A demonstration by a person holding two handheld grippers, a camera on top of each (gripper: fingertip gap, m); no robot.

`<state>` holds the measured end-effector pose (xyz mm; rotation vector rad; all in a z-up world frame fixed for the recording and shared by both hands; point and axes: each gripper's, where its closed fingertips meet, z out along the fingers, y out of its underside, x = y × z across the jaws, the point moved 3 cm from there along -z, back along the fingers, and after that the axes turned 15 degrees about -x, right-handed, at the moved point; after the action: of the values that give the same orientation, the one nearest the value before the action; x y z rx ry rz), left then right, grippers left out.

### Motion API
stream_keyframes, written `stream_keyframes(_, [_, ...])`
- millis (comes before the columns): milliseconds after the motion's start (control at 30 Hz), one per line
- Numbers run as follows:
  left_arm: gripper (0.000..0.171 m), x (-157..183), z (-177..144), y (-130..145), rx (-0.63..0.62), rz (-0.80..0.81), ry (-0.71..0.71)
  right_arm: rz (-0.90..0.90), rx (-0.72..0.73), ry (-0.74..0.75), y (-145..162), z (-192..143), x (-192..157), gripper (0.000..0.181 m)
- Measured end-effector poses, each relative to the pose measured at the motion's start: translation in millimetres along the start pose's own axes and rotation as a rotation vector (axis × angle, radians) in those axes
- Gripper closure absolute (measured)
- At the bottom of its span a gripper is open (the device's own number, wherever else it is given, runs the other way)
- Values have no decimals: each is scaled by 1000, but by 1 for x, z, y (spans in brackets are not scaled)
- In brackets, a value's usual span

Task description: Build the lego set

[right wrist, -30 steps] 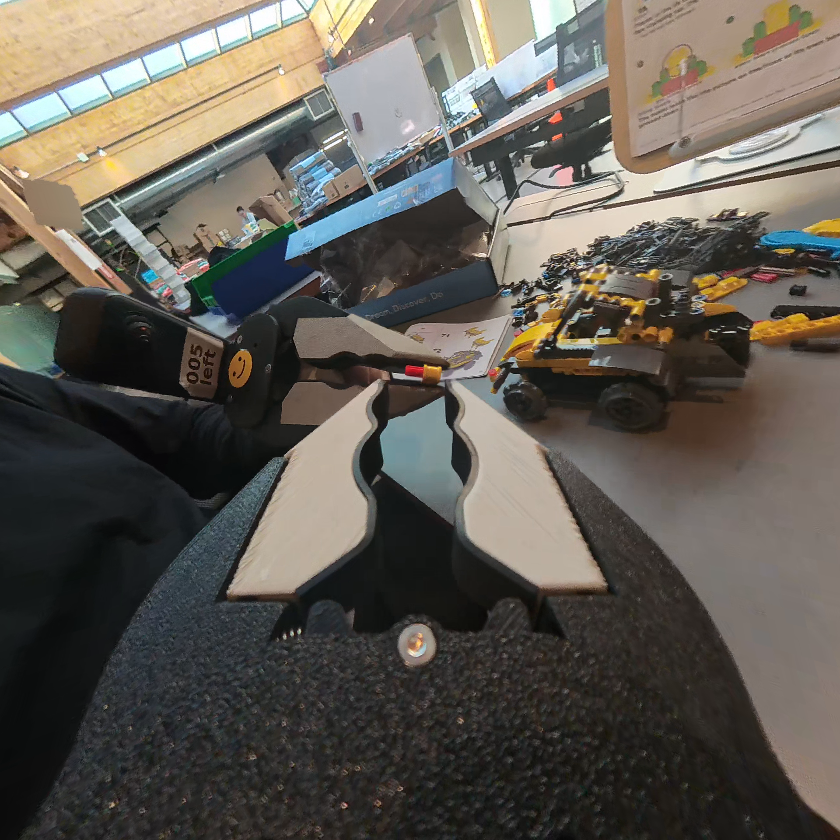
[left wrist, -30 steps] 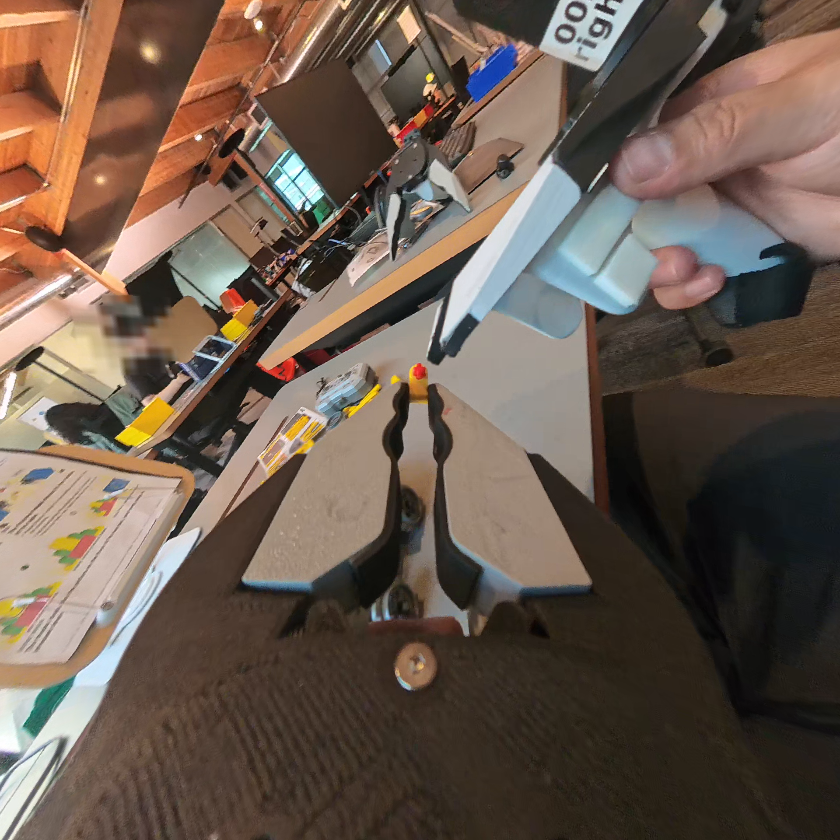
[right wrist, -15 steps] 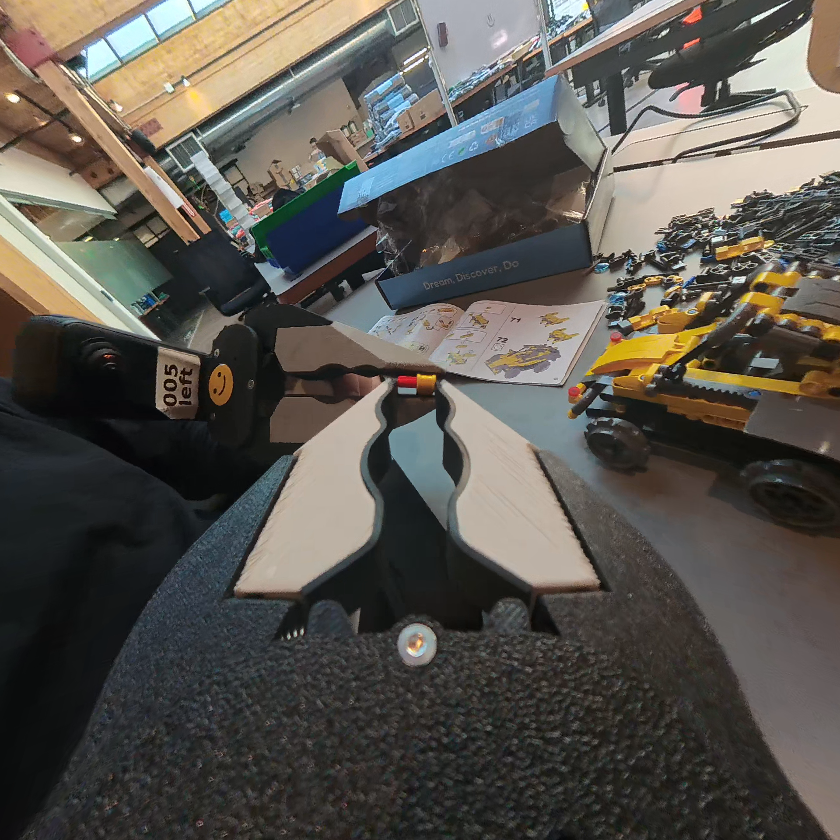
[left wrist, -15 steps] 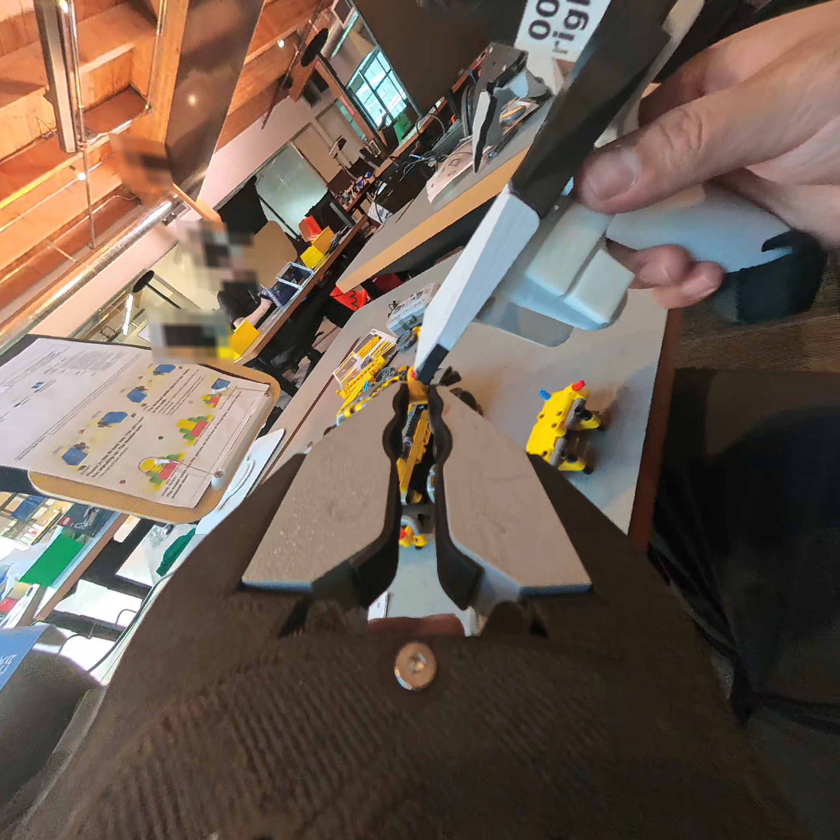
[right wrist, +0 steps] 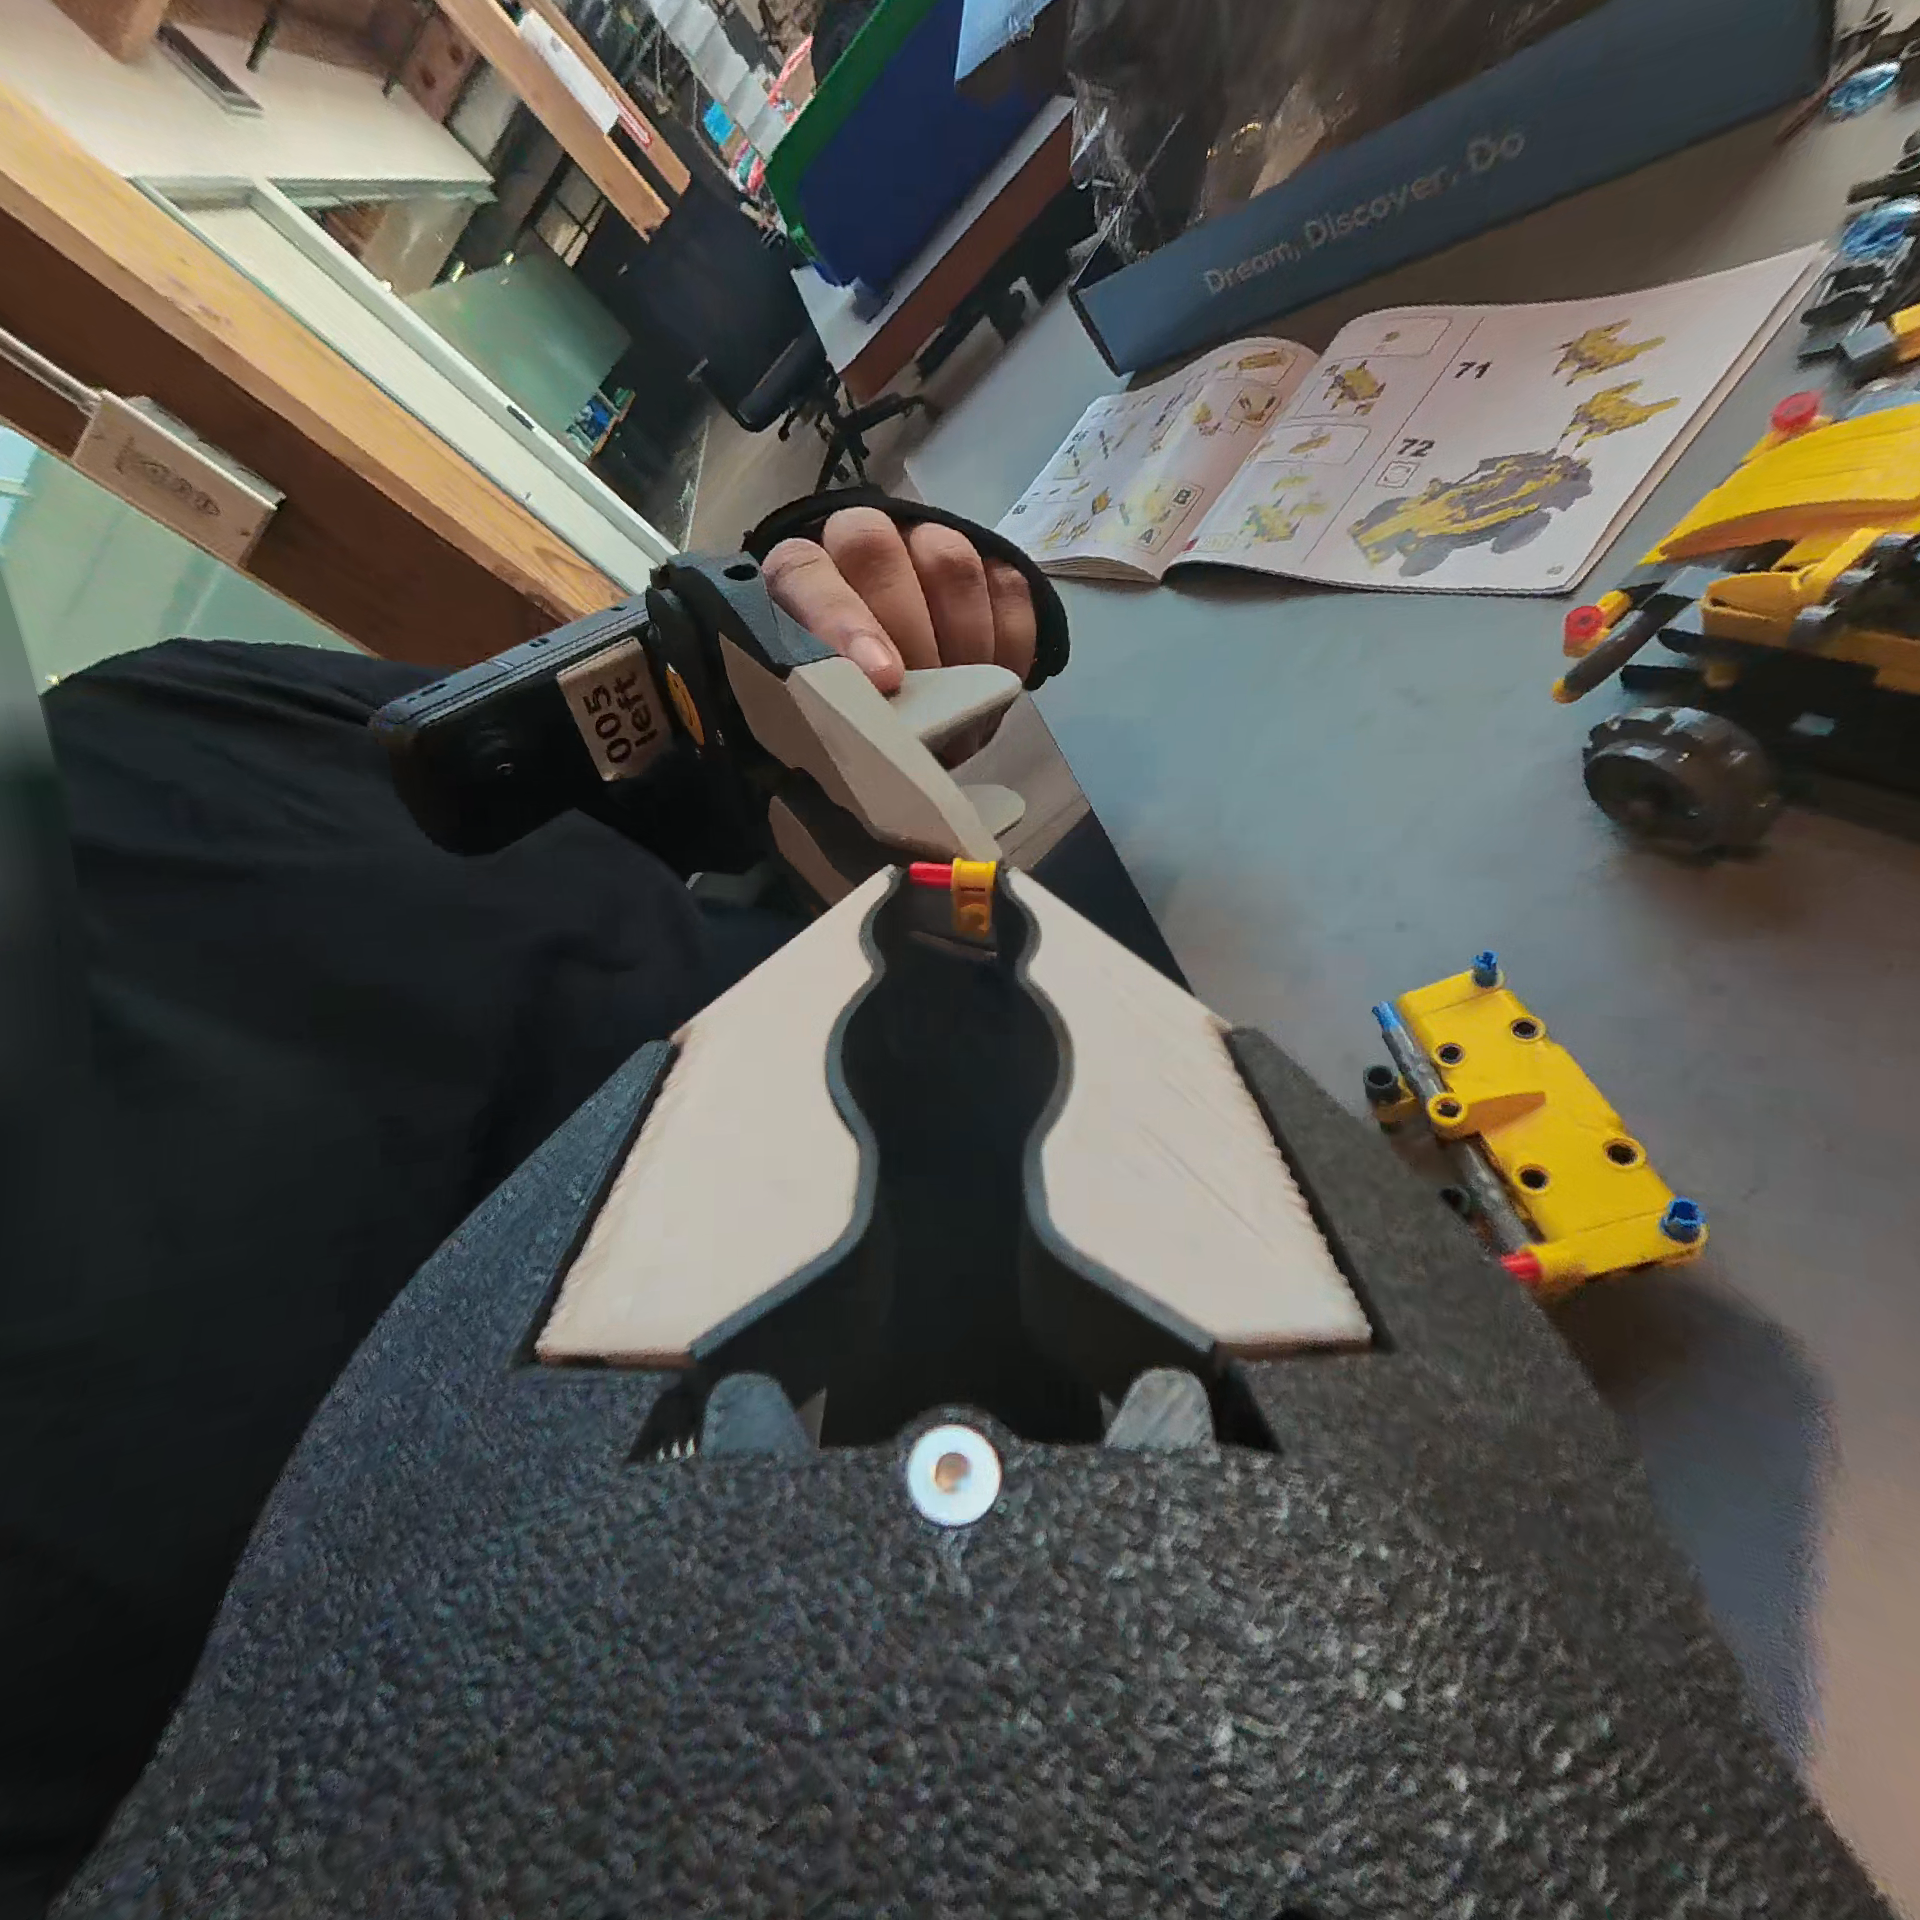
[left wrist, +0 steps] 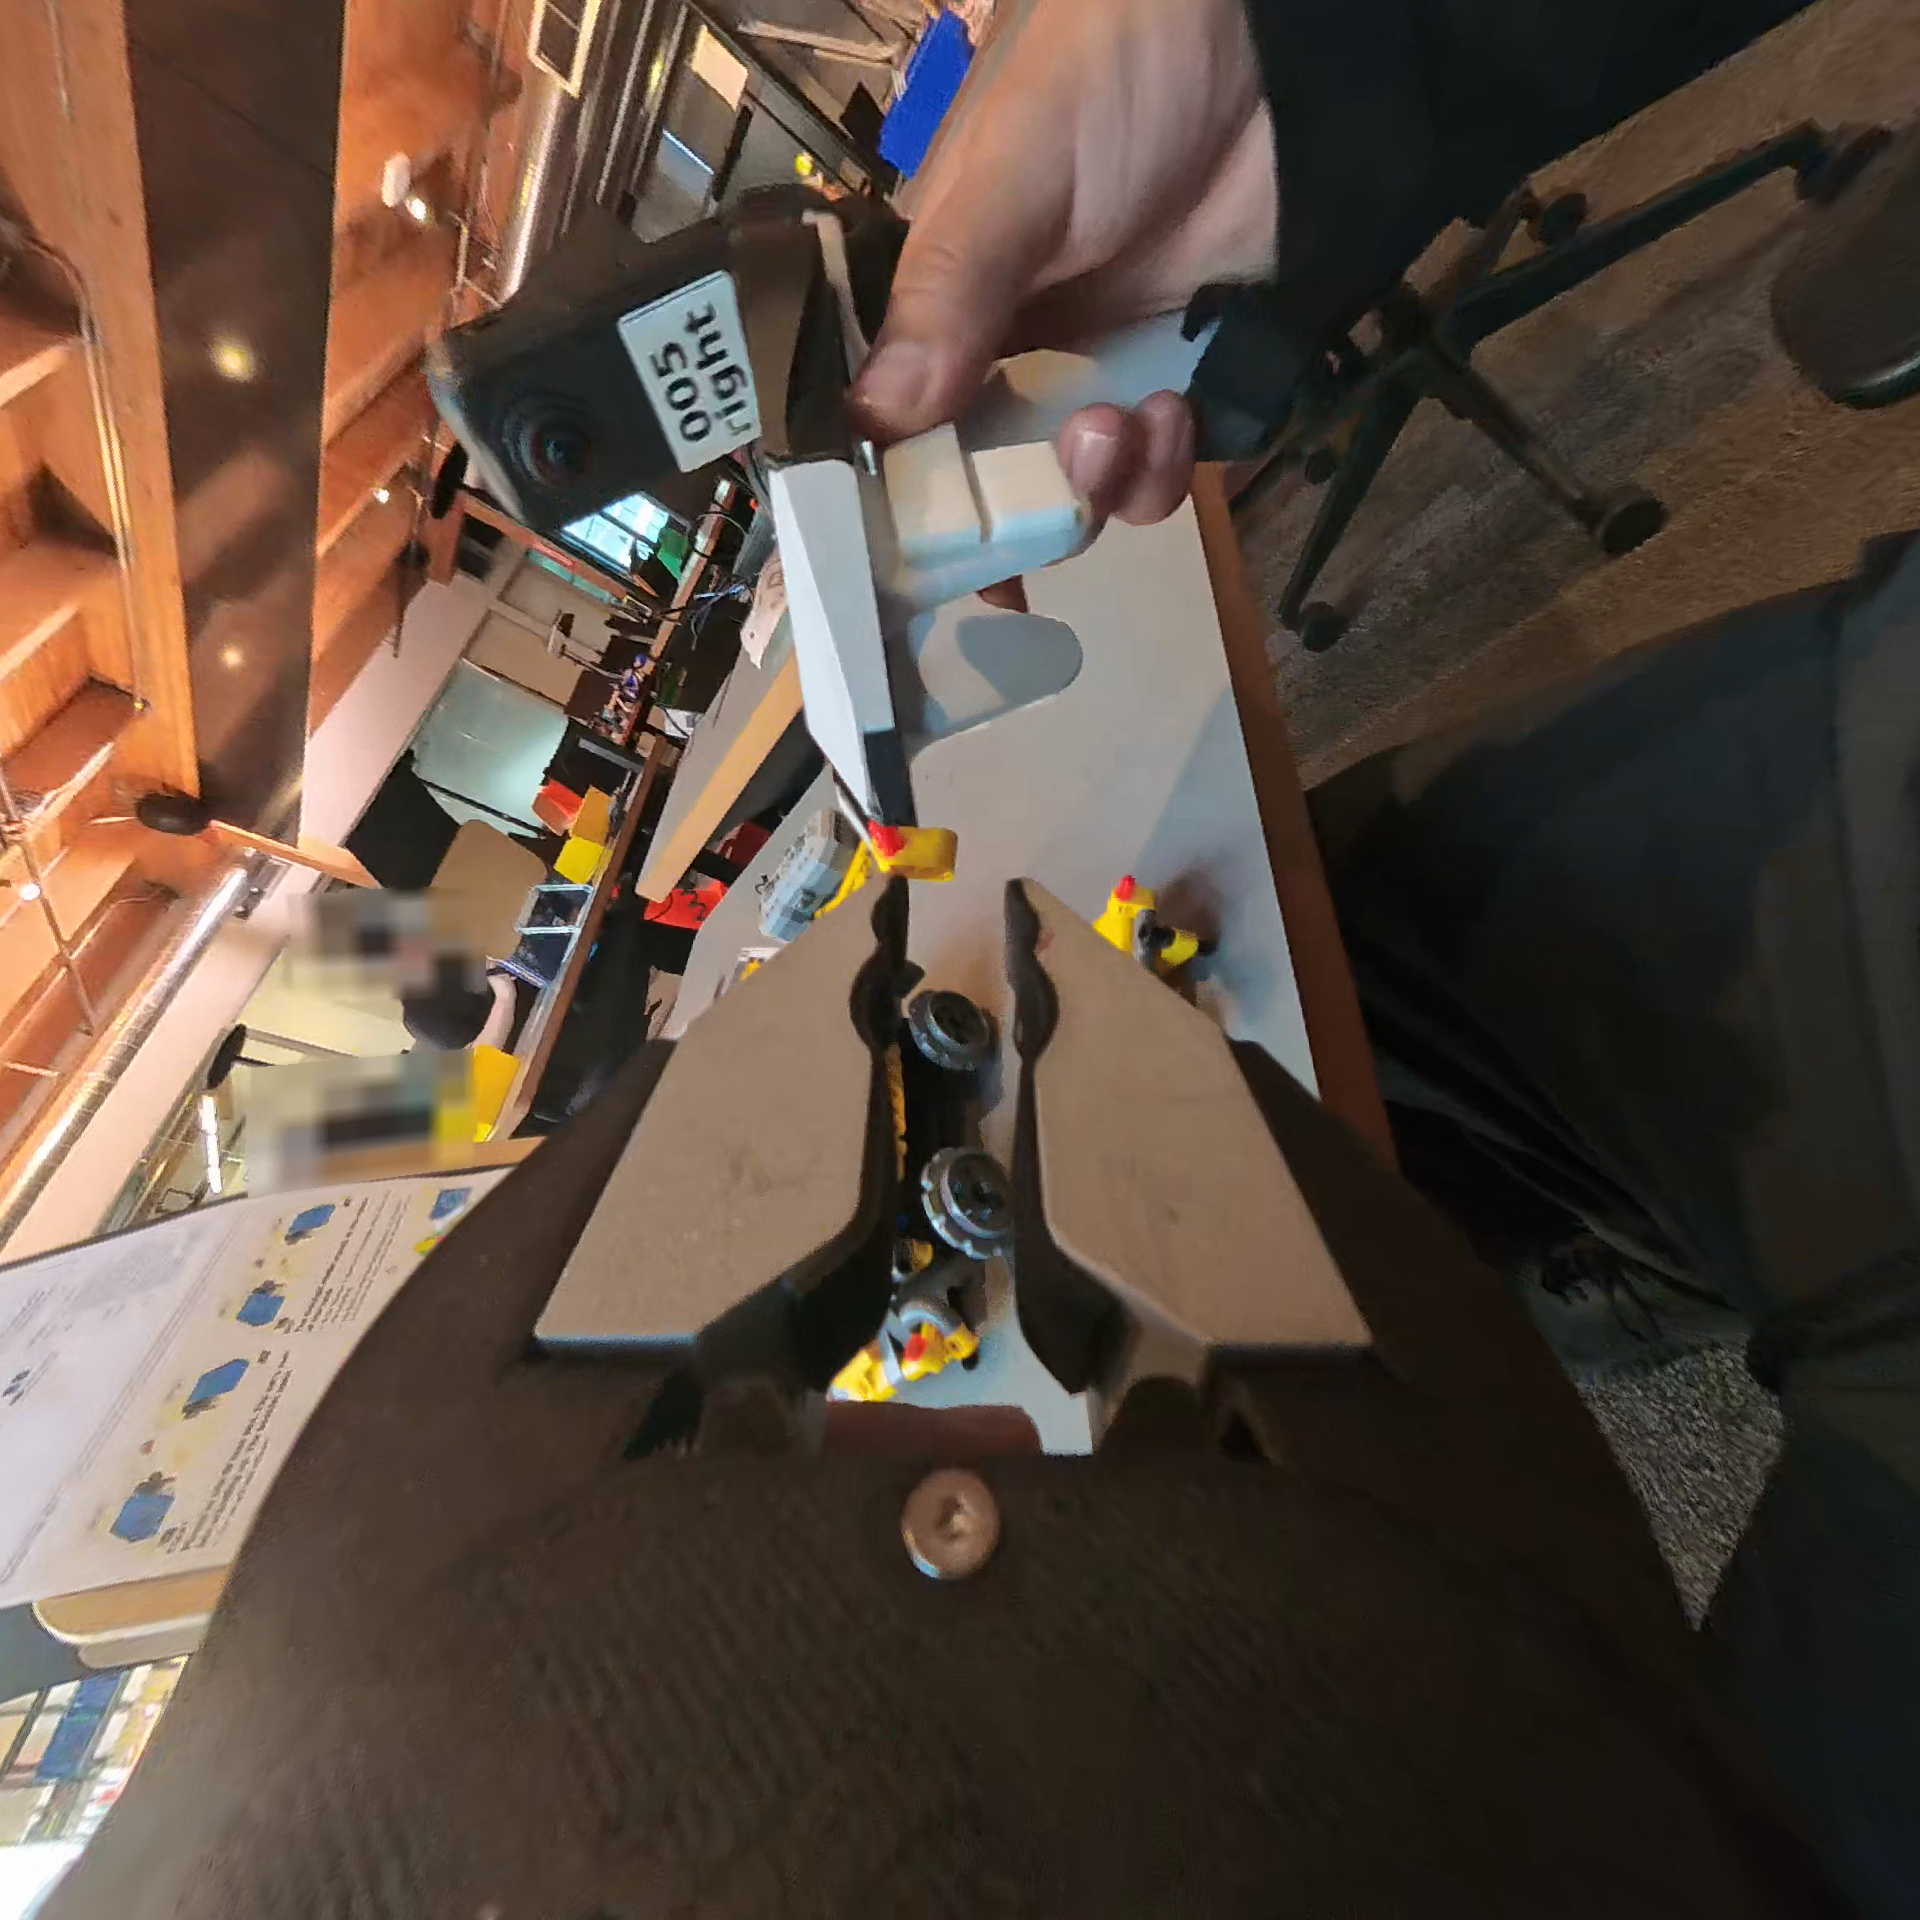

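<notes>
The right gripper [right wrist: 954, 878] is pinched on a small yellow piece [right wrist: 971, 896] with a red pin, held at the very fingertips, above the near edge of the bench [right wrist: 1299, 779]. The left gripper [left wrist: 954, 899] stands open, its jaws apart with nothing between them, one fingertip just beside the piece. From the right wrist view the left gripper comes in from the left, its upper fingertip touching the top of the piece, with a hand [right wrist: 914, 592] wrapped round its handle. That view also takes in an open booklet [right wrist: 1403, 447] lying flat, a dark blue box [right wrist: 1455, 208] behind it, a yellow and black car [right wrist: 1766, 644] at the right edge, and a yellow block [right wrist: 1527, 1143] with blue and red pins lying alone just beside the right finger. The left wrist view shows none of the booklet or box. Instead it looks down between its own open fingers onto two grey wheels [left wrist: 966, 1200] of the car below, with the block small and farther off by the right fingertip. It also shows the other hand [left wrist: 1070, 208] gripping the right gripper from above, a printed sheet [left wrist: 156, 1382] on a board at the lower left, and the legs of a chair [left wrist: 1455, 364] on the carpet beyond the bench.
</notes>
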<state>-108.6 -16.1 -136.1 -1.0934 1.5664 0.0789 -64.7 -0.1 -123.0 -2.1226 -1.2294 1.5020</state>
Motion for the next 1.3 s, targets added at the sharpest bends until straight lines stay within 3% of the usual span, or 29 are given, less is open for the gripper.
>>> stream_keyframes(200, [145,-6,7,-9,45,-56,11,44,50,-24,10,-4,0,165])
stream_keyframes(300, [157,0,9,-17,85,-26,34,79,98,-71,14,-5,0,165])
stream_keyframes(533, [158,9,22,-12,50,-17,73,165,162,-79,25,-6,11,166])
stream_keyframes(633, [158,10,29,3,5,-64,100,145,144,99,30,-13,26,167])
stream_keyframes(733, [158,13,34,29,-45,-131,167,62,73,384,42,-20,47,161])
stream_keyframes(867, [159,23,37,59,-96,-205,247,-188,-91,774,55,-11,65,150])
stream_keyframes(967, [158,29,43,71,-114,-204,246,-460,-260,1092,56,-6,77,155])
stream_keyframes(1167, [158,33,41,74,-89,-99,180,-644,-461,1240,55,16,91,155])
stream_keyframes(1300, [158,33,43,77,-84,-65,155,-689,-463,1278,50,20,100,151])
